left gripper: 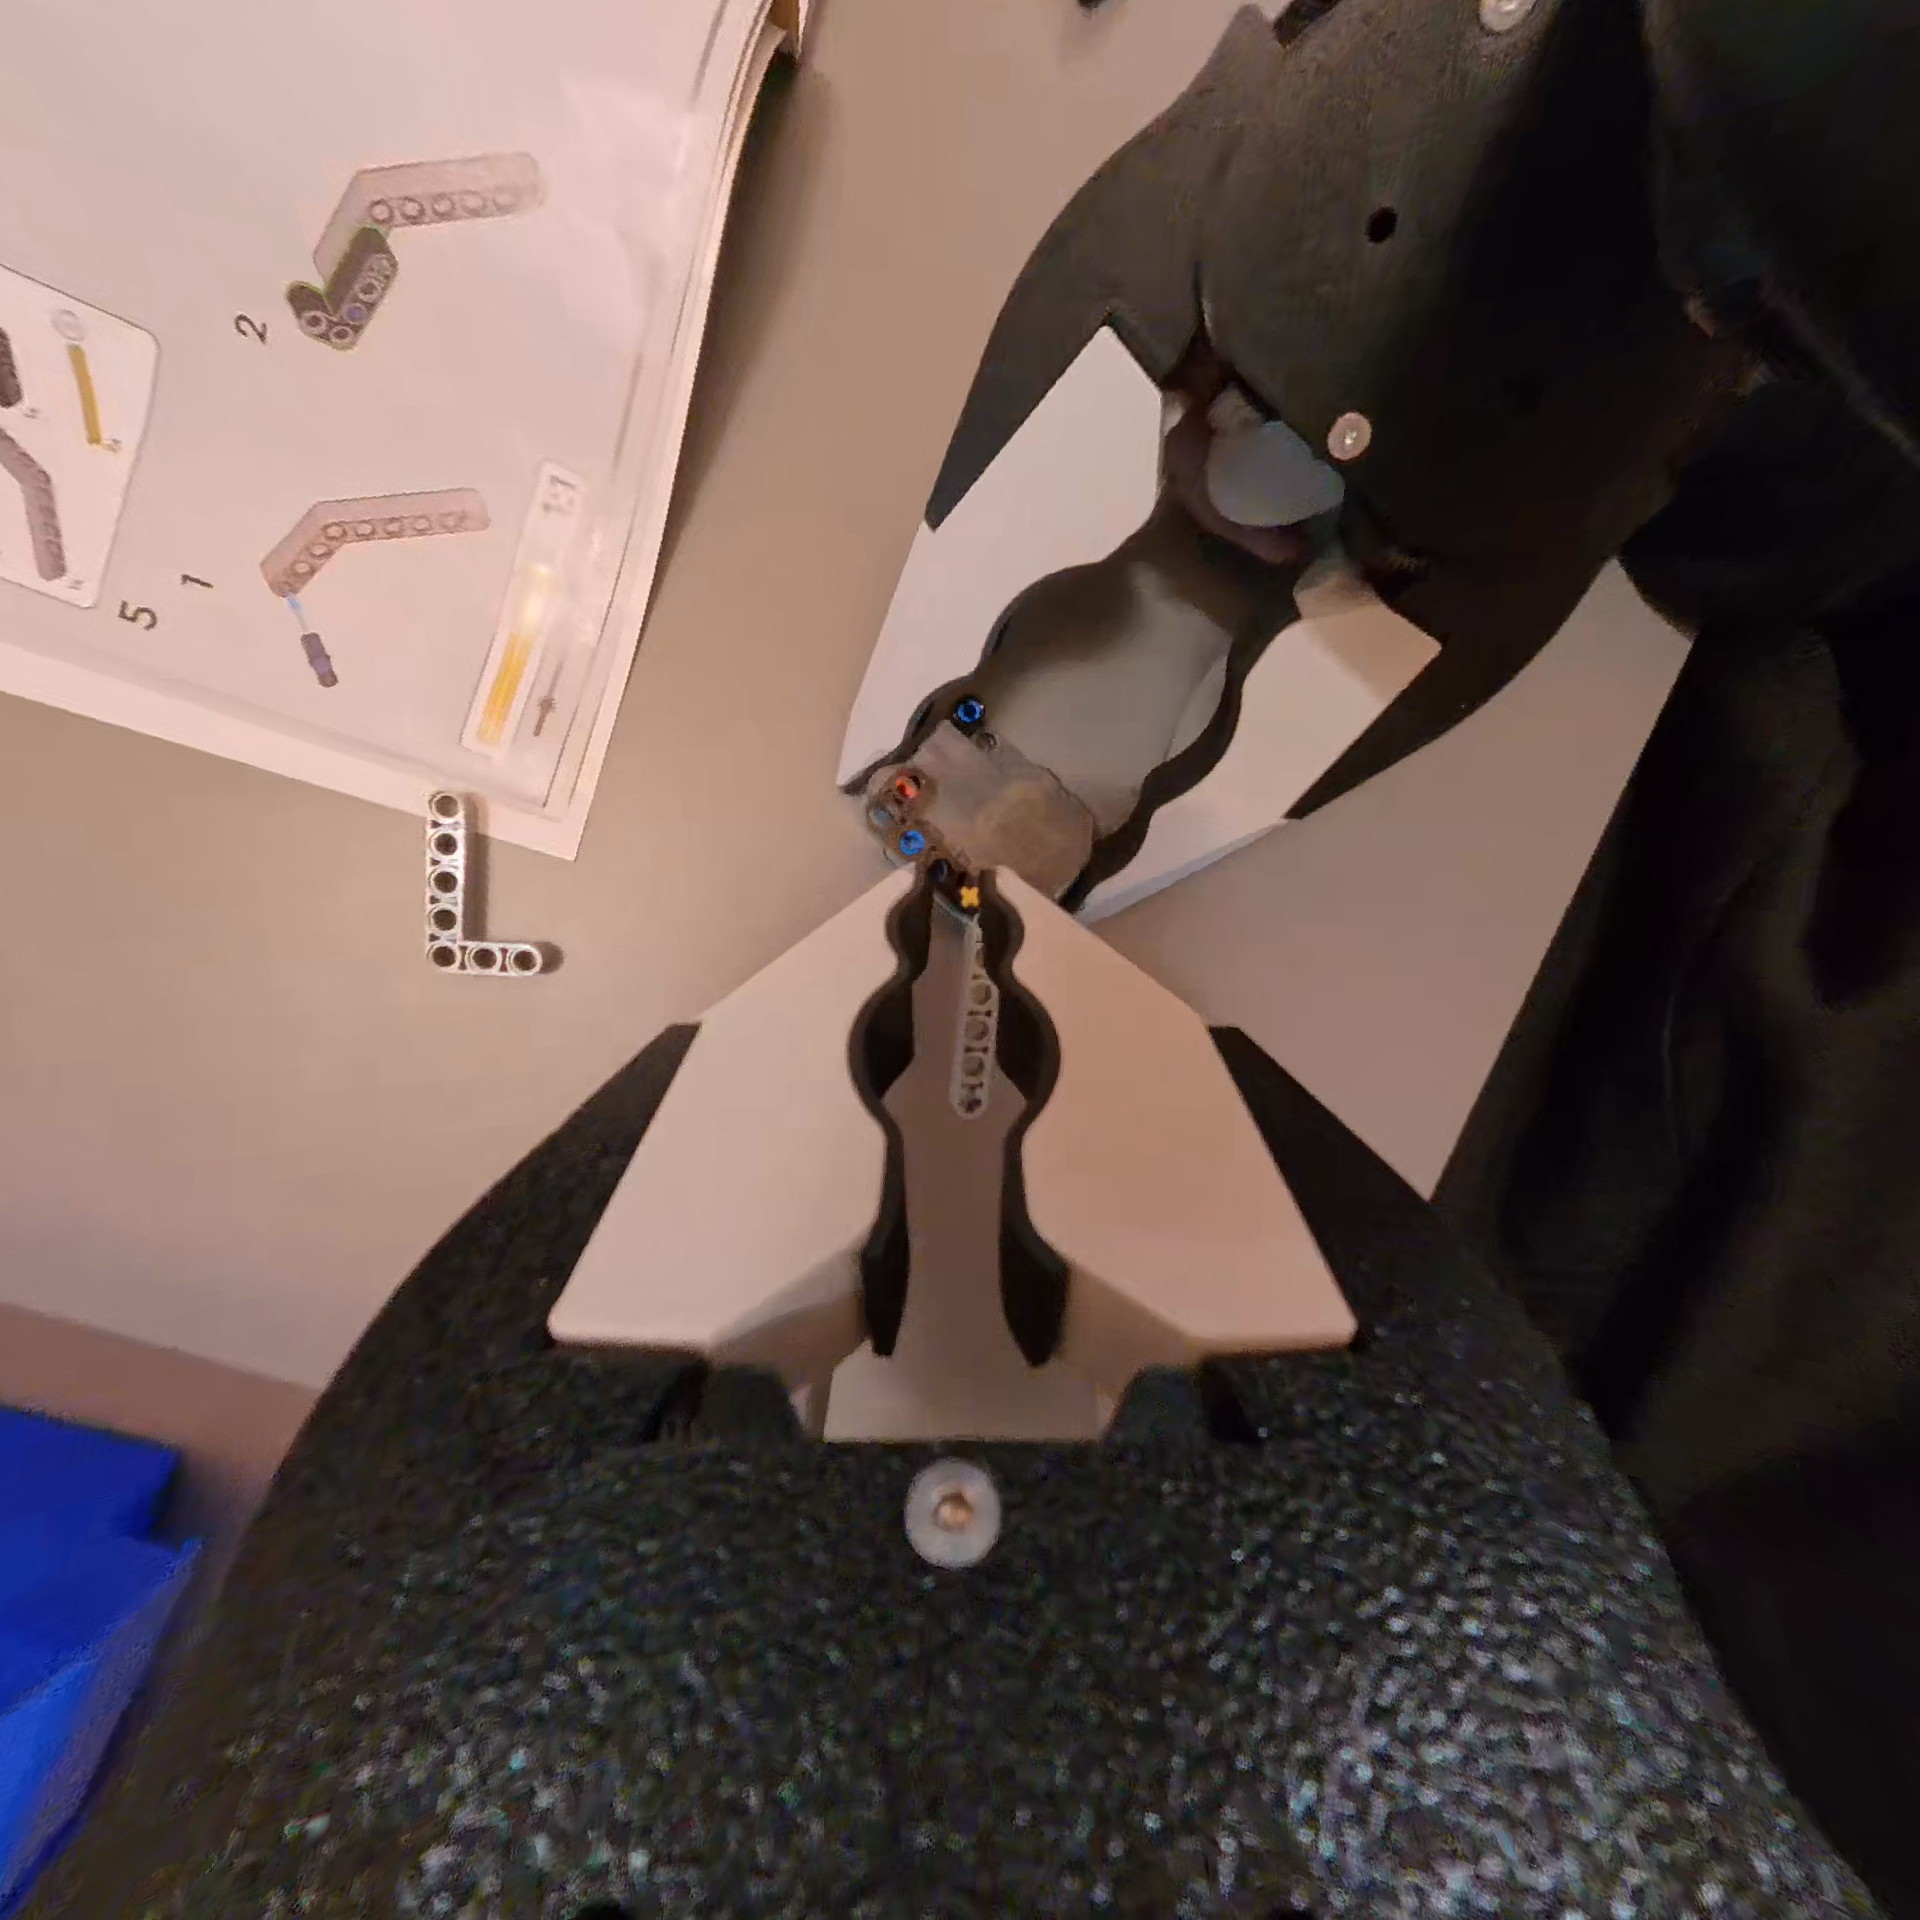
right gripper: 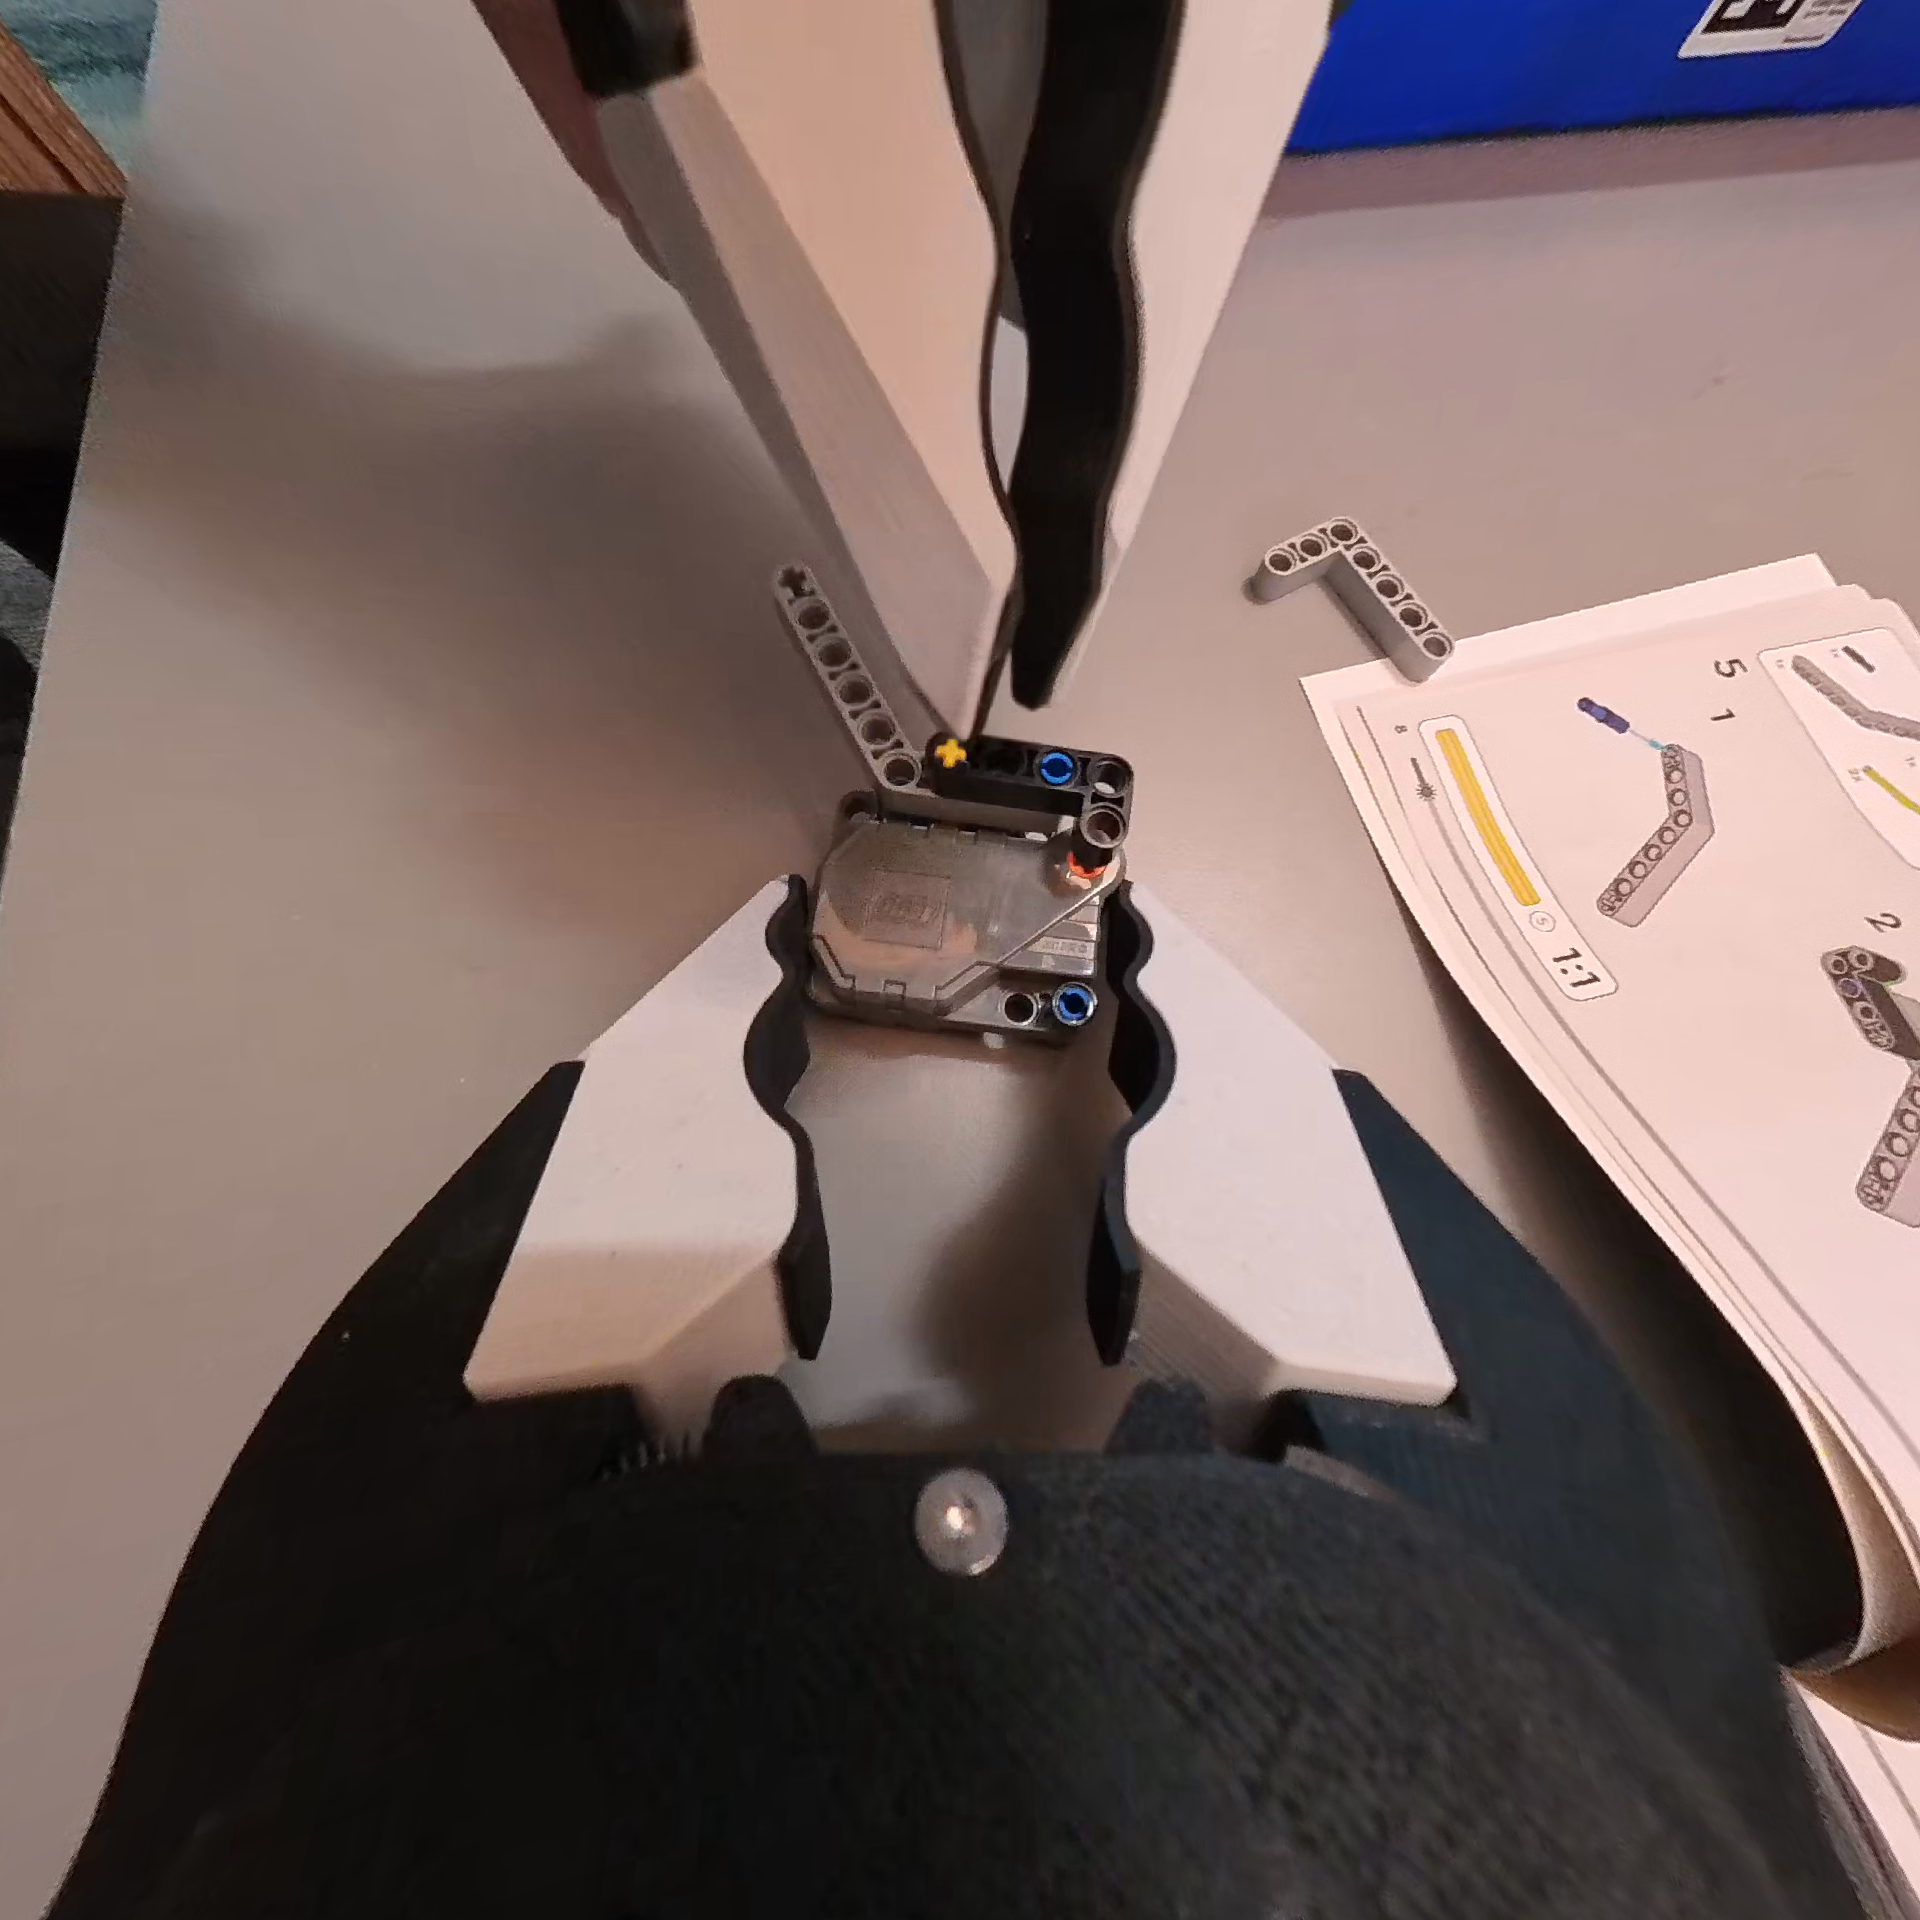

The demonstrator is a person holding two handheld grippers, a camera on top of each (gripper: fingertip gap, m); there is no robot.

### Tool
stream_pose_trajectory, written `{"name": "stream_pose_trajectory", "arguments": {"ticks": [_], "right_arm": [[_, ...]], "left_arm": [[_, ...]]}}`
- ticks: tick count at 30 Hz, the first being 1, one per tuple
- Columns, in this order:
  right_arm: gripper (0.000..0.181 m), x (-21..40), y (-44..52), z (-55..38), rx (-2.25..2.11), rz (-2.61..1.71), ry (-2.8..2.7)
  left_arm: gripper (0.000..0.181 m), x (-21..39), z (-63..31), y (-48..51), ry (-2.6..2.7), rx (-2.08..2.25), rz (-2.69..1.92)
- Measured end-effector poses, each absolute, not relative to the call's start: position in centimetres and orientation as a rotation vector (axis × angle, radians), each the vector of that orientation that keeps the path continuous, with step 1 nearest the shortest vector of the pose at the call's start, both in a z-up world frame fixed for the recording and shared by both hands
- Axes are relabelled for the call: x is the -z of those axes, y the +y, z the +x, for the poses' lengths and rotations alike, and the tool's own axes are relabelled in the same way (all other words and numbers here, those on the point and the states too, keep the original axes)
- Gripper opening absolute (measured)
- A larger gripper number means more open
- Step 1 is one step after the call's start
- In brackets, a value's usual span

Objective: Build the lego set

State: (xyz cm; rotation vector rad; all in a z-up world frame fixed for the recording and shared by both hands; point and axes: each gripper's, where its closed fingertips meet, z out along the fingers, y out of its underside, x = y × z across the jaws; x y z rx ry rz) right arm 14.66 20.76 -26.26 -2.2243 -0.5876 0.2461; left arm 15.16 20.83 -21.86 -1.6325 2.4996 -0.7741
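**Over the tabletop, two grippers join a beam to a motor block**

On the grey tabletop (right gripper: pixel 364 623), seen from the right wrist view and going left to right: a grey angled beam (right gripper: pixel 842 675) slants up at centre-left, its lower end meeting a short black beam (right gripper: pixel 1023 774) that carries a yellow cross axle end and a blue pin. The left hand-held gripper (right gripper: pixel 1023 696) comes down from above, its fingers nearly together with their tips at the black beam; whether they pinch it I cannot tell. Just below, the grey motor block (right gripper: pixel 951 935) sits clamped between the fingers of the right hand-held gripper (right gripper: pixel 956 966), probably held steady so the beam can be pressed on. Further right, a spare grey L-shaped beam (right gripper: pixel 1361 592) lies loose, touching the edge of the open instruction booklet (right gripper: pixel 1558 935), likely kept there for reference. A blue box (right gripper: pixel 1558 94) stands at the far right.

In the left wrist view, the angled beam runs between the left gripper's closed fingers.
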Motion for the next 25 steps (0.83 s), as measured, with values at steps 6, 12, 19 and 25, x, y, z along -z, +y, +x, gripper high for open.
{"name": "stream_pose_trajectory", "arguments": {"ticks": [6, 12, 19, 25], "right_arm": [[0.056, 26.3, 20.8, 14.7, -0.263, -2.229, -0.579], [0.056, 26.3, 20.8, 14.7, -0.261, -2.228, -0.58], [0.055, 26.3, 20.8, 14.7, -0.263, -2.229, -0.579], [0.055, 26.3, 20.8, 14.7, -0.266, -2.23, -0.578]], "left_arm": [[0.005, 22.0, 15.4, 20.8, 2.547, 0.663, -1.635], [0.0, 21.6, 15.6, 21.0, 2.657, 0.585, -1.243], [0.0, 22.0, 15.7, 20.8, 2.734, 0.586, -1.052], [0.0, 22.8, 15.5, 21.0, 2.781, 0.476, -0.955]]}}
